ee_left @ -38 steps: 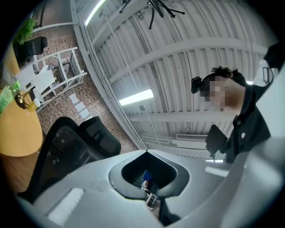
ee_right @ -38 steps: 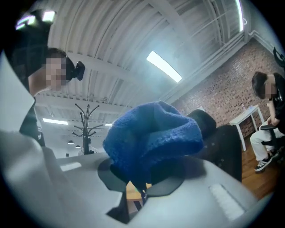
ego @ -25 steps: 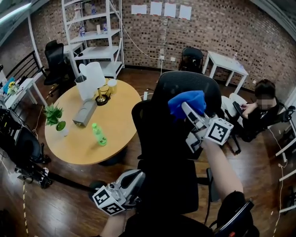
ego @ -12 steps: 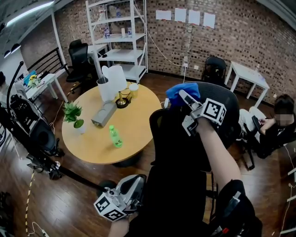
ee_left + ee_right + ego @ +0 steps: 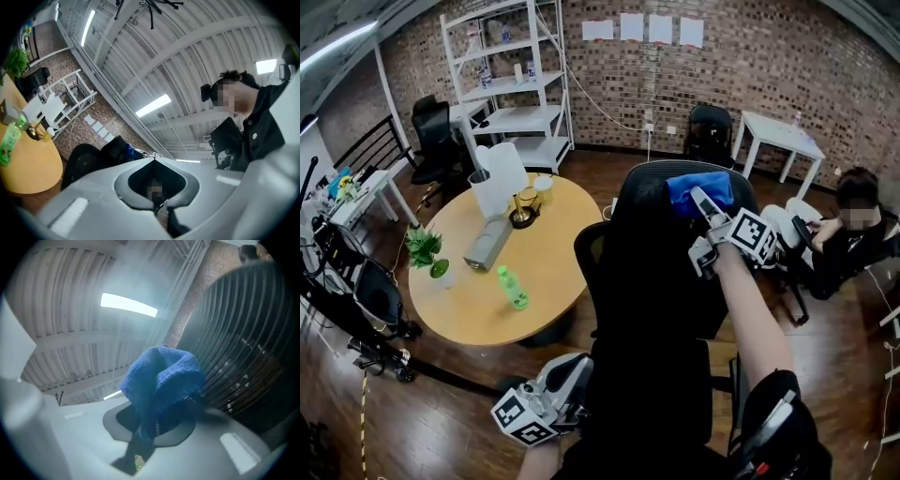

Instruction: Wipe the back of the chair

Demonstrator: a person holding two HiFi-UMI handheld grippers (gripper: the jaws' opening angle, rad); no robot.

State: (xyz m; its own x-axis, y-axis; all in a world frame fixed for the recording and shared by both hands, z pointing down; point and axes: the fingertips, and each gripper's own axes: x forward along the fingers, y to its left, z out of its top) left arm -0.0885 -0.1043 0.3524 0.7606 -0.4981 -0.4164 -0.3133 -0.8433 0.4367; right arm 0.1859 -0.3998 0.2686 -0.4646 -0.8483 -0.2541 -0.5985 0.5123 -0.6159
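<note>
1. Your left gripper (image 5: 567, 375) sits low at the left of the chair, near the seat. Its jaws are closed tip to tip with nothing between them, and it holds nothing.
2. The chair back (image 5: 661, 272), the thing to be wiped, stands in front of you, just right of the round table (image 5: 469, 300). Its top edge is where the work is now.
3. Your right gripper (image 5: 705, 202) is raised to that top edge. Its jaws are pinched on the blue cloth (image 5: 689, 186), which lies against the upper right of the backrest.
4. Risk: only a narrow fold of cloth is clamped, and the rest stands up in a loose bunch. Dragging it across the mesh could tug it out of the jaws. It could also roll, so that bare jaw rubs the mesh.
5. Risk: nothing steadies the chair. If you press hard at the top, I'd expect the chair to swivel or tip away, and the stroke would lose contact.
6. Risk: a person (image 5: 853, 225) sits close behind on the right, so a chair pushed that way could crowd them.
7. The right gripper view shows the thin pinch and the ribbed mesh just beside the cloth, which the head view cannot resolve. Only the head view shows where on the backrest the cloth sits. The left gripper view points at the ceiling and adds only its shut, empty jaws.
</note>
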